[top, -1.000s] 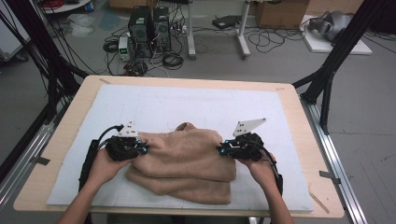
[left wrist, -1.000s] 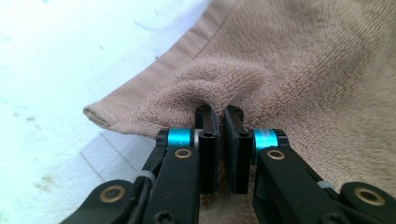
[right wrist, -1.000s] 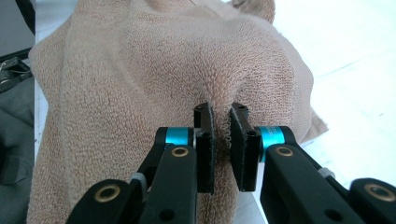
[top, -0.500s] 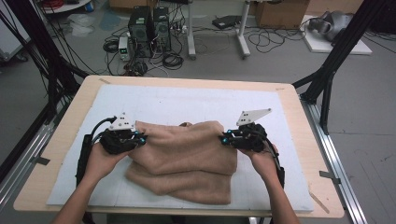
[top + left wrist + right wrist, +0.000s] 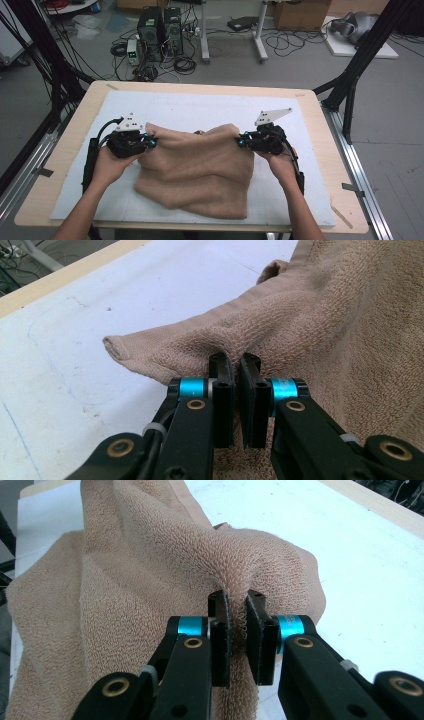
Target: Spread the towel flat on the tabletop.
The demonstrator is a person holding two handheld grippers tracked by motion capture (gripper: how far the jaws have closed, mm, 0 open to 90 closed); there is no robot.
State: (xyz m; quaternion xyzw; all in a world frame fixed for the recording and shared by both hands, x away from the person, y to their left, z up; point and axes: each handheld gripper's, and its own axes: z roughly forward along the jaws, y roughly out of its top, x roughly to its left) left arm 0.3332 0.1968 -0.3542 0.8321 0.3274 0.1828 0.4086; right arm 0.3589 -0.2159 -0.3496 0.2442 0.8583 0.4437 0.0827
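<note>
Towel (image 5: 200, 170), tan terry: 2 upper edges pinched, 1 in left gripper (image 5: 150, 142), 1 in right gripper (image 5: 241, 142); slack hangs between, resting on counter (image 5: 65, 150).

The left gripper (image 5: 239, 371) pinches a fold of the tan towel (image 5: 325, 330) near its hemmed corner, above the white mat (image 5: 100, 305) on the wooden worktop (image 5: 60, 277).

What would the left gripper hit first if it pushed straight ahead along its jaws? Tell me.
The left gripper is already shut on the brown towel, so more towel comes first. Beyond the fold, probably the white mat, though depth is unclear.
</note>
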